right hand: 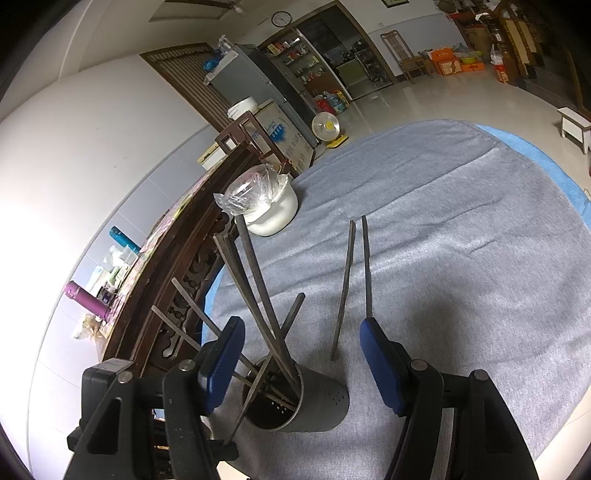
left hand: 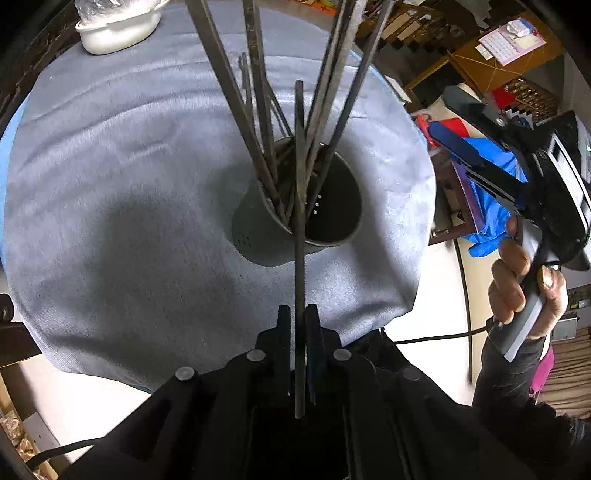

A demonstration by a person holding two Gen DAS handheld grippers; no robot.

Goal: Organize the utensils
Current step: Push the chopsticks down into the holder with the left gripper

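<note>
A perforated metal utensil holder (left hand: 255, 225) (right hand: 321, 402) stands on the grey tablecloth (left hand: 110, 192) (right hand: 461, 240) with several dark chopsticks fanned out of it. My left gripper (left hand: 298, 321) sits close above the holder's near side. One chopstick (left hand: 300, 266) (right hand: 291, 314) runs between its jaws and slants across the holder's mouth. The jaws are narrowly apart, with a thin gap beside the stick. My right gripper (right hand: 303, 362) (left hand: 454, 155) hovers at the table's right edge, open and empty. Two loose chopsticks (right hand: 343, 291) (right hand: 366, 266) lie on the cloth beyond it.
A white bowl covered in plastic film (left hand: 118, 29) (right hand: 273, 210) stands at the far left of the table. Carved dark wooden furniture (right hand: 177, 280) borders the table's left side. A black cable (left hand: 443, 336) hangs off the near right edge. A hand (left hand: 517, 280) holds the right gripper.
</note>
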